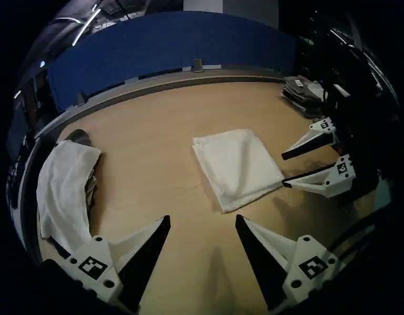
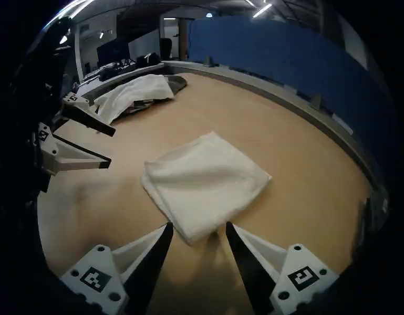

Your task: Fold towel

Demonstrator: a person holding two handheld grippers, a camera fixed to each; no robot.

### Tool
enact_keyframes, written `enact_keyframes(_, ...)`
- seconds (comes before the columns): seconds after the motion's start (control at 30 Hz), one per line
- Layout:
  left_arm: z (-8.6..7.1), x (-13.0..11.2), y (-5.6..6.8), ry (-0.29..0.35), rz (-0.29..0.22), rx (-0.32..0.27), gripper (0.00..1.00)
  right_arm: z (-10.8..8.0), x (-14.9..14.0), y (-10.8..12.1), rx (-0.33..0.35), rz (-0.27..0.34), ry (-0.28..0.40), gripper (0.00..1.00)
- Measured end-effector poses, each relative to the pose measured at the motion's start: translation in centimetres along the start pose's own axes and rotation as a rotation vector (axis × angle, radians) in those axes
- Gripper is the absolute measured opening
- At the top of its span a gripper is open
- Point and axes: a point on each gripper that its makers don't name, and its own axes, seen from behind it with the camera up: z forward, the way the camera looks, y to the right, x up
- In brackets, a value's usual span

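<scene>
Your left gripper [image 1: 202,217] is wide, with nothing between the fingers, hanging over bare light wooden worktop [image 1: 149,136]. It touches nothing.

The folded white terry towel [image 1: 236,168] lies flat near mid-worktop, ahead of that gripper and a bit to its right, clear of the fingertips. It is a rough square. In the left gripper view the layered edges show along its left and near sides, and a soft crease runs down the top face.

Your right gripper [image 2: 199,224] is also apart, a shade narrower than the left by the look of it. In the right gripper view the towel's near corner reaches into the gap between the two fingers, and neither finger presses on it. In the left gripper view the same gripper shows at the right, tips just beside the towel's right-hand edge. You can't tell from either view whether the lower tip touches cloth or worktop.

The two grippers sit on adjacent sides of the towel, near each other but not touching.

A loose heap of white towels [image 1: 62,184] sits at the worktop's left end, draped over something dark, well apart from the folded one. A stack of dark grey folded cloths [image 1: 301,92] is at the far right corner. A blue fabric partition [image 1: 175,47] runs along the worktop's back edge.
</scene>
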Motion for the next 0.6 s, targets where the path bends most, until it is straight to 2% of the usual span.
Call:
enact_keyframes(0.27,-0.1,0.1,0.0,0.003,0.000,0.002,0.92,0.3,-0.7,-0.3,0.000,0.015,-0.016,0.77)
enact_keyframes(0.33,-0.2,0.1,0.0,0.004,-0.001,0.001,0.92,0.4,-0.9,-0.4,0.001,0.018,-0.019,0.75)
enact_keyframes(0.53,-0.2,0.2,0.0,0.006,0.000,0.001,0.92,0.9,-1.6,-0.8,0.005,0.021,-0.042,0.59)
enact_keyframes(0.6,-0.2,0.2,-0.1,0.007,0.001,0.002,0.92,1.0,-1.9,-1.0,0.008,0.024,-0.051,0.50)
